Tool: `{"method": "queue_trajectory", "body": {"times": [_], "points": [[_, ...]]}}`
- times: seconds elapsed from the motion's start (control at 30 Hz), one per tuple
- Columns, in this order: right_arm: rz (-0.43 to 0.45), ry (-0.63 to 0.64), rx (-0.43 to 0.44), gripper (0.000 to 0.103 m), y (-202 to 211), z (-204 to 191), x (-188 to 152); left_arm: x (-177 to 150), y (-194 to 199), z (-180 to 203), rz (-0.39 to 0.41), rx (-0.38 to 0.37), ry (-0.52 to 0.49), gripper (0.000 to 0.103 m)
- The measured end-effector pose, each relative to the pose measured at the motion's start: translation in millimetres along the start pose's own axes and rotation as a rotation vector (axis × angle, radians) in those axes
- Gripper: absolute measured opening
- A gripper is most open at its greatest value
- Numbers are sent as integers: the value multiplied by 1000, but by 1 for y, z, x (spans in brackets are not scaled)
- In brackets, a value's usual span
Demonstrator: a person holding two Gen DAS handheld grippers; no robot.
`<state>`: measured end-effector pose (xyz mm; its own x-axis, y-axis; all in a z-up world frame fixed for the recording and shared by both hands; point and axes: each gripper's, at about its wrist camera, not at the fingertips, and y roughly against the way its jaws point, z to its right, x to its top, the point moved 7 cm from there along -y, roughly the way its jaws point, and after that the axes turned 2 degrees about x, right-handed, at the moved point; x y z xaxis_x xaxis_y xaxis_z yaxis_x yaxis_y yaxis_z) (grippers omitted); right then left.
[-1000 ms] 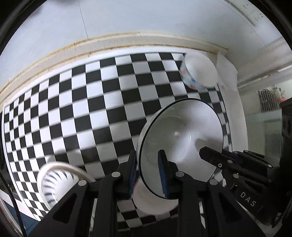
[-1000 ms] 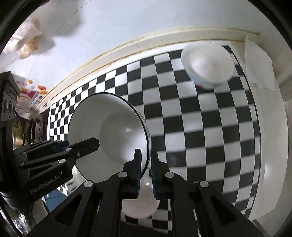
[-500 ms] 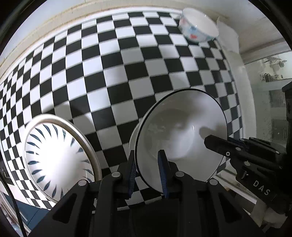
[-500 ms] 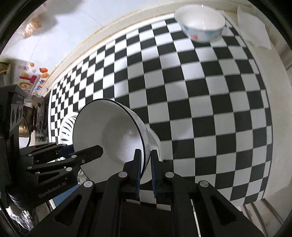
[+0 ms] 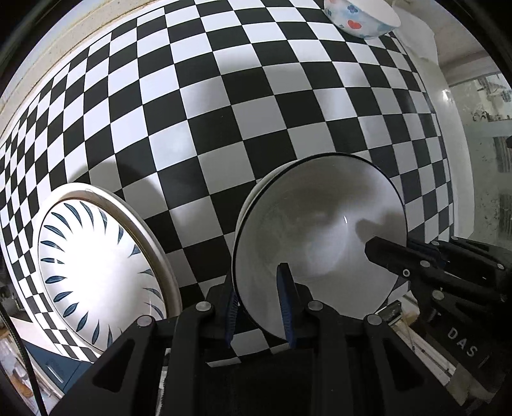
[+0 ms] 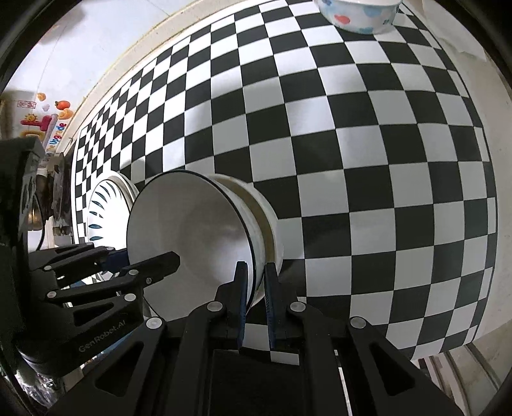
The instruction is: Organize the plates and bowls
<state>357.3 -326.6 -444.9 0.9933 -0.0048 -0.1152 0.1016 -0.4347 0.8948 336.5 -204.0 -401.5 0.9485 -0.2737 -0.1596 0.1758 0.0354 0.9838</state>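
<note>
1. On the left wrist view, the left hand-held gripper [image 5: 260, 304] is clamped on the near rim of a white bowl with a dark rim line [image 5: 320, 230], one blue pad outside the wall and one inside.
2. The bowl is tilted, with its opening toward the camera, above the checkered tabletop [image 5: 224, 112].
3. The right hand-held gripper [image 5: 377, 252] reaches in from the right edge and grips the opposite rim.
4. A plate with blue leaf marks [image 5: 96, 272] lies on the tabletop to the left of the bowl, near it but apart.
5. A flower-patterned bowl [image 5: 361, 19] stands at the far edge, well apart.
6. On the right wrist view, the right hand-held gripper [image 6: 256, 297] is closed on the white bowl's [image 6: 192, 230] rim.
7. The left hand-held gripper [image 6: 160, 265] holds the bowl's left rim.
8. The plate [image 6: 105, 204] shows behind the bowl, partly hidden.
9. The flower-patterned bowl [image 6: 358, 16] stands at the top edge of the tabletop [image 6: 352, 144].
</note>
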Motion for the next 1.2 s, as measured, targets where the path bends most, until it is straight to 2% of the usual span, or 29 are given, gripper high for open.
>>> {"method": "queue_trajectory", "body": {"times": [0.3,0.77,0.83,1.03,1.2], "points": [[-10,-10,2,12,-4,-2,6,3,-7,2,1,41,-15,20],[-35,-24,5,18,-2,-1,3,0,-1,-1,6,49,-21,20],[-40,-21,-12,18,-1,0,3,0,4,1,15,51,-25,20],[-48,-37,26,18,1,4,1,-1,16,1,23,61,-29,20],[-7,-75,72,20,29,16,12,16,56,-3,85,22,18,22]]}}
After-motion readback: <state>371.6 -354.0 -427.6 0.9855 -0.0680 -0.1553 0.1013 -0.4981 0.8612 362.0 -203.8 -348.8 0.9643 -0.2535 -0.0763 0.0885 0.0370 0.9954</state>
